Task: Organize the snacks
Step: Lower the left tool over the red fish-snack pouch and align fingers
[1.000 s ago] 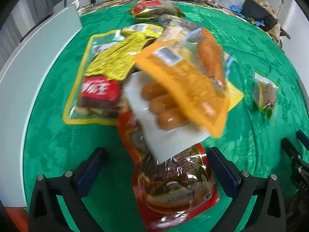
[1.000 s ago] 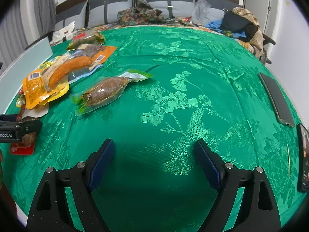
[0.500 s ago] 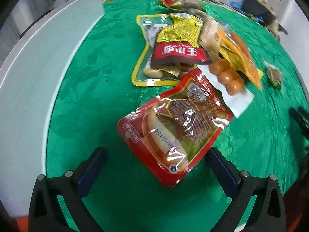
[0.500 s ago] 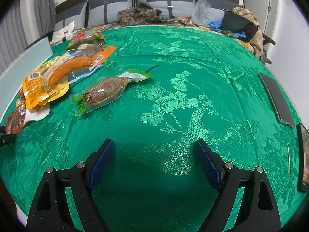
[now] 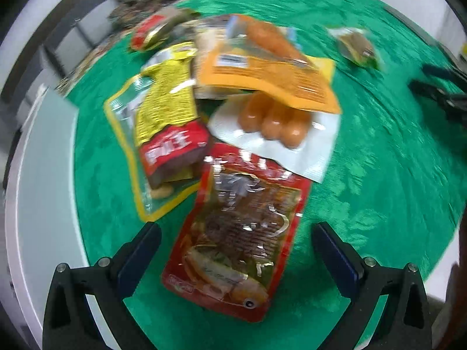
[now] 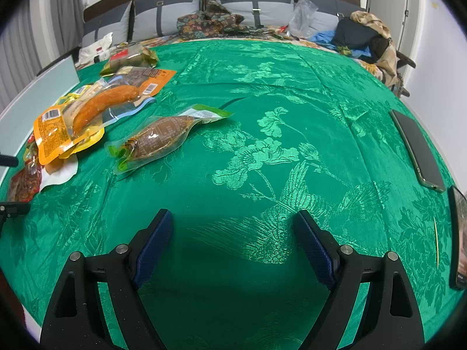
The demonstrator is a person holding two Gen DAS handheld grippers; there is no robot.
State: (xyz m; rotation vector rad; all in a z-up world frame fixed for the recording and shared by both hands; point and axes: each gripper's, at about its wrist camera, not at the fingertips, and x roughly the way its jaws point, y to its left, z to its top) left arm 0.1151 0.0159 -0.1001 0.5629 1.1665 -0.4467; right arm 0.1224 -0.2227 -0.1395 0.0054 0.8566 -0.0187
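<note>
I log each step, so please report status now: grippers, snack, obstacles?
Left hand-held gripper open over red snack pack. Right hand-held gripper open, empty. Sausage pack overlaps its far end.

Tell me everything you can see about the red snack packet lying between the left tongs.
The red snack packet is a flat, glossy pouch with a red border and a clear window showing dark brown food. It lies flat on the green tablecloth, long axis running away from the camera, between the fingers of the open left tongs, which do not touch it. Its far end overlaps the white sausage pack.
</note>
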